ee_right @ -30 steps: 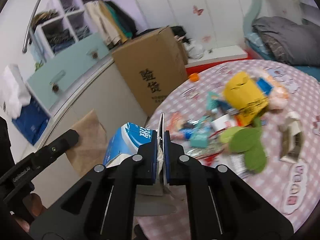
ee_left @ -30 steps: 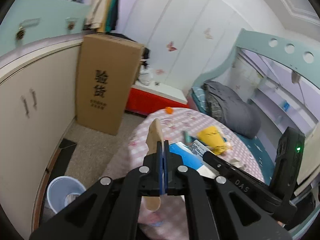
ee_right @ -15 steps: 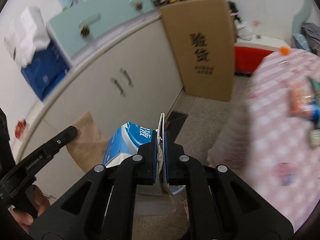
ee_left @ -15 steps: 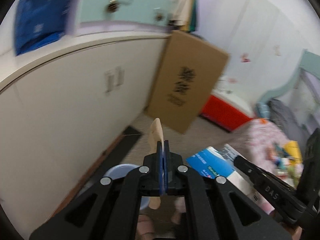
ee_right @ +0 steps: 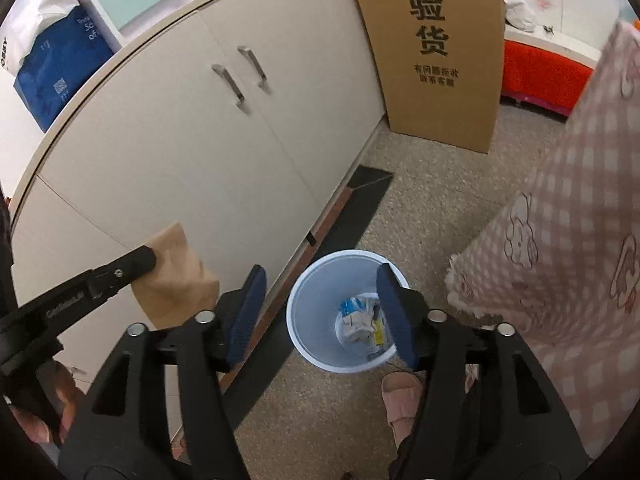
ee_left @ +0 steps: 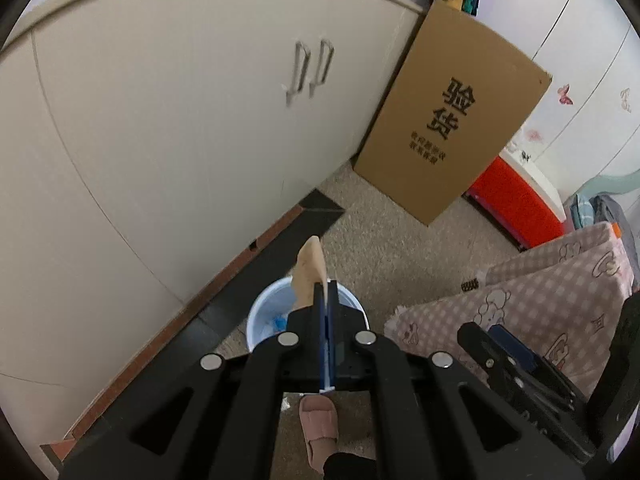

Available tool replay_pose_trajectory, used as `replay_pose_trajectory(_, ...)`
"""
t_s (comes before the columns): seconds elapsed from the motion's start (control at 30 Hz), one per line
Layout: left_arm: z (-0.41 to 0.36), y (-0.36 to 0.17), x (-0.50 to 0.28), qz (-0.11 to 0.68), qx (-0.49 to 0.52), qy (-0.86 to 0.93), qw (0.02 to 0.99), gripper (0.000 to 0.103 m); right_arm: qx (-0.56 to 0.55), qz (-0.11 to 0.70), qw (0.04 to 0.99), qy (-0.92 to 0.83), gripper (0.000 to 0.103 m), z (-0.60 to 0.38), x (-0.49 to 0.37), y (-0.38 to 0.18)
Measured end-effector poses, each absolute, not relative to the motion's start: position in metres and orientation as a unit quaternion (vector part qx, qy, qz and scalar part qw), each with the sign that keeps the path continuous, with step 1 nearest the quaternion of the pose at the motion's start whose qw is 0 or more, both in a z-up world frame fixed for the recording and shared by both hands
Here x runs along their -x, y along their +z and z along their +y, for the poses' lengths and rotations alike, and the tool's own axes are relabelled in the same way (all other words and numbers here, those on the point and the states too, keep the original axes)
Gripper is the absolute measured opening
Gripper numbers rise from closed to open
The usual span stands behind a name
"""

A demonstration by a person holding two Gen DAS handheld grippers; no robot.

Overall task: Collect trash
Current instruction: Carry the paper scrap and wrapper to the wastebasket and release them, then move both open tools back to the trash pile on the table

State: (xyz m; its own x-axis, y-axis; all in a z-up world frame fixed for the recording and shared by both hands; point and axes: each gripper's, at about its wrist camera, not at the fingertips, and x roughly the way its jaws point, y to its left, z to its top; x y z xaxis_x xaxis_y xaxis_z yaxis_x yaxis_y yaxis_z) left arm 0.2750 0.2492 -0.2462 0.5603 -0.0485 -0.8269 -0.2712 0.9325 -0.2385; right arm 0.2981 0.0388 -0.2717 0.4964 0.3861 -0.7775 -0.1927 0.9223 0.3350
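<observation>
We hold our left hand-held gripper [ee_left: 326, 300] clamped on a flat brown paper scrap [ee_left: 309, 270], its long axis running forward past the fingertips, above the near rim of the pale blue bin [ee_right: 316, 300] on the floor. Our right hand-held gripper [ee_right: 320, 312], nearer the bin's centre, hangs directly over the opening, jaws opening with nothing between them; a blue-and-white carton [ee_right: 358, 314] lies among the trash inside. Behind stand white cabinets [ee_right: 240, 140], a cardboard box [ee_right: 436, 52] and, right, a pink checked cloth [ee_right: 580, 240].
</observation>
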Motion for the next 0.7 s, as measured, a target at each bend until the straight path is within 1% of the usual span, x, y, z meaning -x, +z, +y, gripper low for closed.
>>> replay_pose_trajectory(0.07, 0.244, -0.253, -0.279, 0.472, 0.17, 0.06, 0.863, 0.001, -0.106, 0.47, 0.861, 0.163, 0.064, 0.032, -0.296, -0.277)
replay_pose_trajectory(0.27, 0.229, -0.271, -0.288, 0.487, 0.162, 0.05, 0.857, 0.001, -0.117, 0.464, 0.864, 0.158, 0.066, 0.021, -0.289, -0.29)
replay_pose_trajectory(0.6, 0.211, -0.279, -0.309, 0.498, 0.151, 0.039, 0.853, 0.003, -0.162, 0.451, 0.87, 0.115, 0.071, -0.002, -0.284, -0.293)
replay_pose_trajectory(0.63, 0.21, -0.28, -0.311, 0.501, 0.15, 0.039, 0.852, 0.008, -0.162, 0.449, 0.871, 0.113, 0.071, -0.002, -0.284, -0.292)
replay_pose_trajectory(0.7, 0.21, -0.284, -0.314, 0.511, 0.151, 0.043, 0.845, 0.053, -0.162, 0.446, 0.873, 0.112, 0.072, -0.003, -0.282, -0.292)
